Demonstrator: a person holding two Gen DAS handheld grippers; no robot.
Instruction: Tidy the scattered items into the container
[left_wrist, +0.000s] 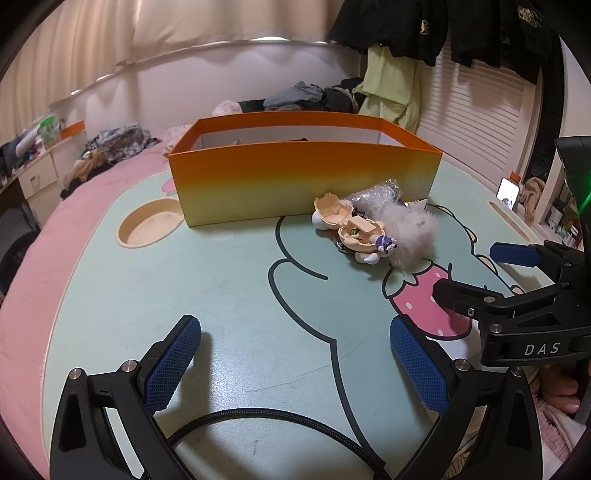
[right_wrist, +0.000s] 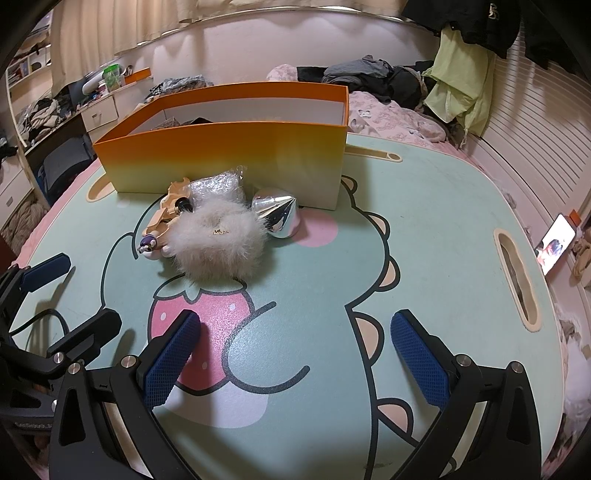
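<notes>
Left gripper (left_wrist: 295, 354): jaws spread, empty, low over bare worktop (left_wrist: 221, 295) near its front edge.
Orange box (left_wrist: 303, 177): open-topped, at the worktop's back.
Scattered pile: beige toy (right_wrist: 166, 218), bubble-wrap packet (right_wrist: 218, 186), fluffy white piece (right_wrist: 221, 243), silver cone (right_wrist: 277, 210), just before the box's front wall.
Right gripper (right_wrist: 295, 354): jaws spread, empty; clear worktop between it and the pile.

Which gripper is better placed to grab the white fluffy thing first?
Probably the right gripper: it is open, and the fluffy pompom lies just ahead. From the left gripper, it sits far off to the right.
</notes>
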